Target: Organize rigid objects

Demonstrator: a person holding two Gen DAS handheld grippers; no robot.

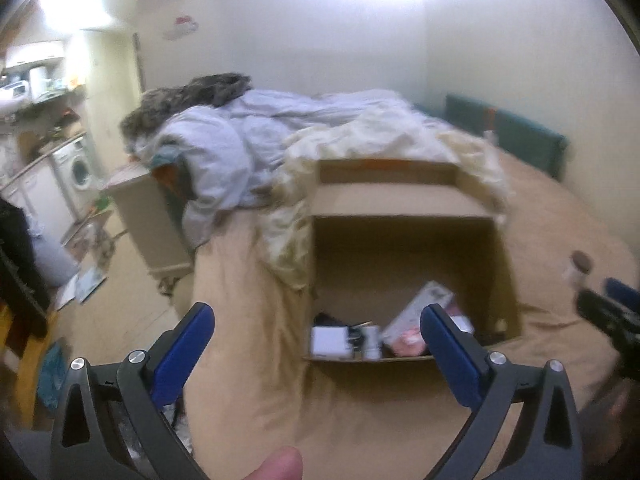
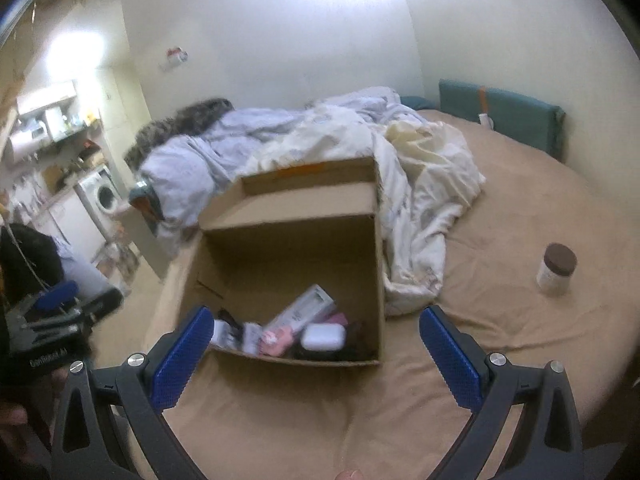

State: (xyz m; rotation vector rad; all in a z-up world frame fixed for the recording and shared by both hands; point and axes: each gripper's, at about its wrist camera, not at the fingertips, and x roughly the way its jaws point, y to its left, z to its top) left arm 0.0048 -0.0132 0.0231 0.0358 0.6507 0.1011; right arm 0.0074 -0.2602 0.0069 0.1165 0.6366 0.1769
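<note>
Both tongs, left (image 1: pixel 316 330) & right (image 2: pixel 316 330), gape empty over cardboard box (image 2: pixel 288 240) w/ pink/white items inside.

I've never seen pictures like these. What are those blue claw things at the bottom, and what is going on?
Those are grabbers, like big tweezers, and a person holds one in each hand. Each grabber has its own camera, so you get two round pictures of the same room. One picture looks past the left grabber, the other past the right grabber. Both are wide open and hold nothing. They look at a bed with a tan sheet. On it stands an open cardboard box with a few small things inside, such as a white case and a pink and white packet. A jar with a brown lid stands on the sheet, outside the box.
</note>
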